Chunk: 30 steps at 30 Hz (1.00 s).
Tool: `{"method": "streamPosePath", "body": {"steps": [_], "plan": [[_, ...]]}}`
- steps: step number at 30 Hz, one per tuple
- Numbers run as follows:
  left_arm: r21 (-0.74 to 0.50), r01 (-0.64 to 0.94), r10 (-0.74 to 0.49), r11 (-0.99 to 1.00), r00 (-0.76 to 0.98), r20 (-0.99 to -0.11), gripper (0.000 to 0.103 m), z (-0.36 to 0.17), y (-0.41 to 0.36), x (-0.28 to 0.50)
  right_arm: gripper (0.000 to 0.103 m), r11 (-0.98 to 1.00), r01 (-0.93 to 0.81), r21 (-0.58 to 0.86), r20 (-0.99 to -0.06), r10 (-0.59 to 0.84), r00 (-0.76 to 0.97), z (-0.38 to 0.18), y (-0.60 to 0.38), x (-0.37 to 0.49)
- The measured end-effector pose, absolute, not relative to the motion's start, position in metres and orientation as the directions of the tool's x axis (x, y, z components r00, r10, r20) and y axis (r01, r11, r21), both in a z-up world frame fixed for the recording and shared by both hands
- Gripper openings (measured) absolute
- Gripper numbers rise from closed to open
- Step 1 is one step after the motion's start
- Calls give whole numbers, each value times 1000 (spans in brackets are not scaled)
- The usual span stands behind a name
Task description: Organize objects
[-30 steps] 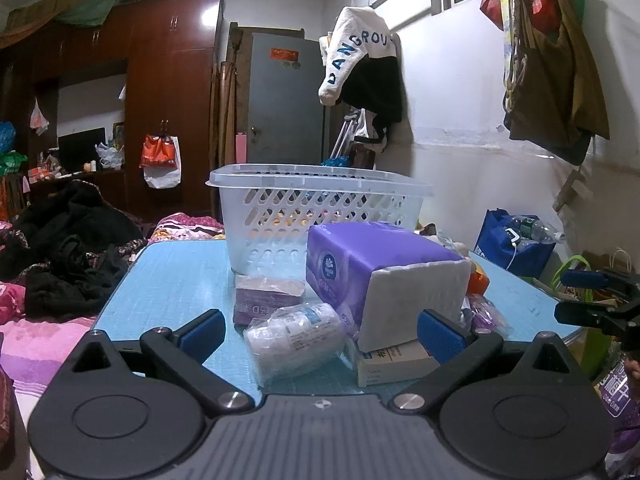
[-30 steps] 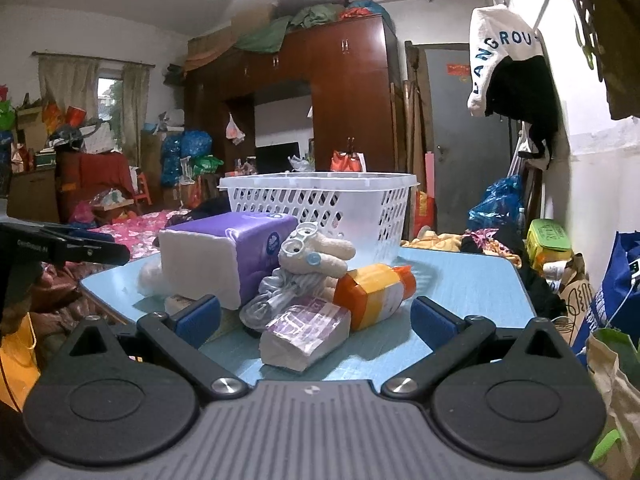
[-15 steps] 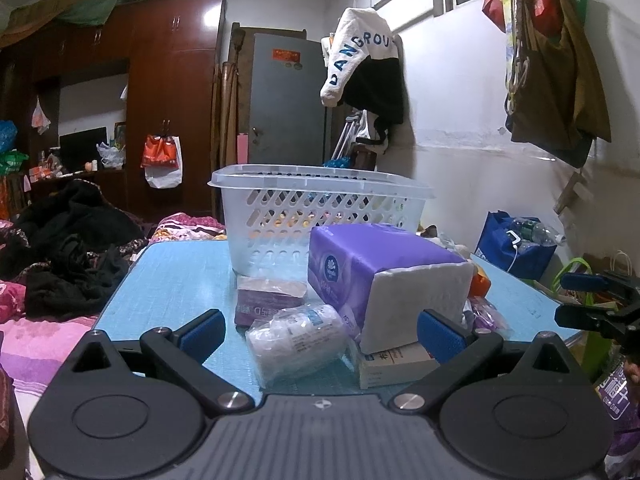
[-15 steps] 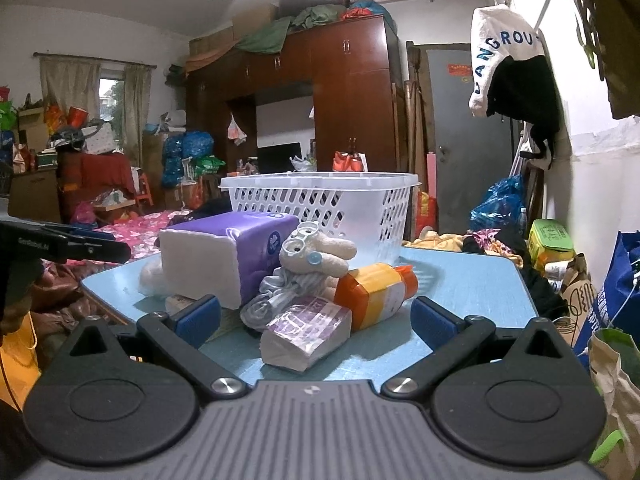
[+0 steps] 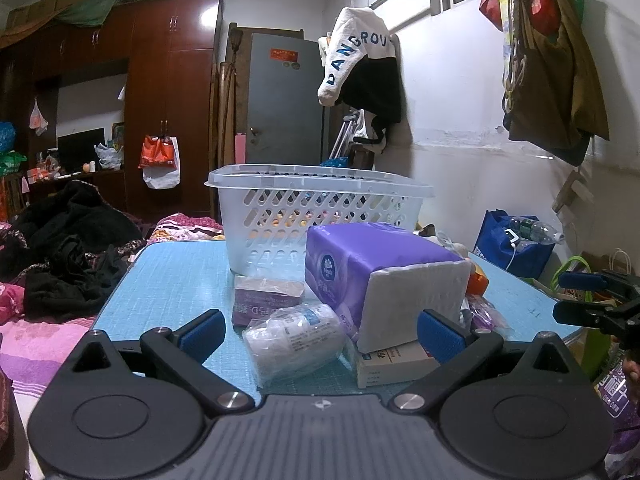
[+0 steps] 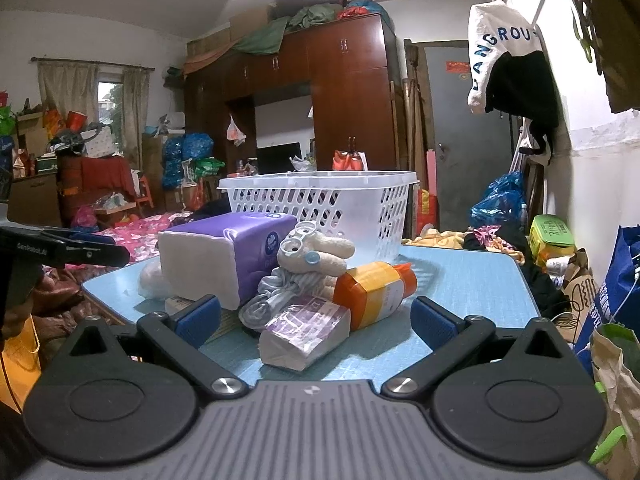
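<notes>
Both grippers hover at the tabletop's (image 5: pixel 172 276) near edge, left gripper (image 5: pixel 320 330) and right gripper (image 6: pixel 316 320) spread wide, holding nothing. The basket (image 5: pixel 320 216) stands toward the far edge; tissue pack (image 5: pixel 376 276), orange bottle (image 6: pixel 374 294) and small packets lie clustered before it.

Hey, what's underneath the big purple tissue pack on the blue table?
The purple tissue pack rests partly on a flat white box, whose near end sticks out. The rest of the box and anything else beneath is hidden.
</notes>
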<state>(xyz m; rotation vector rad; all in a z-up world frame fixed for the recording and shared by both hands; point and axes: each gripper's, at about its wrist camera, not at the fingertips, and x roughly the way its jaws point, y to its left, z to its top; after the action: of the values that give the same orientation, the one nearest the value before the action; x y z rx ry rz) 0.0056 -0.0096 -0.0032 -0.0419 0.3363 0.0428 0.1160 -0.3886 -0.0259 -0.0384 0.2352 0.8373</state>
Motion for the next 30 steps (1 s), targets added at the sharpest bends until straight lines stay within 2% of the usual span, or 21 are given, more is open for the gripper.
{"method": "streamPosePath", "body": {"steps": [30], "plan": [[-29,-39,27,999,941,-336,103,-5,-11,5,103,671,-736,83,-222,733,643,-29,-391,123]]}}
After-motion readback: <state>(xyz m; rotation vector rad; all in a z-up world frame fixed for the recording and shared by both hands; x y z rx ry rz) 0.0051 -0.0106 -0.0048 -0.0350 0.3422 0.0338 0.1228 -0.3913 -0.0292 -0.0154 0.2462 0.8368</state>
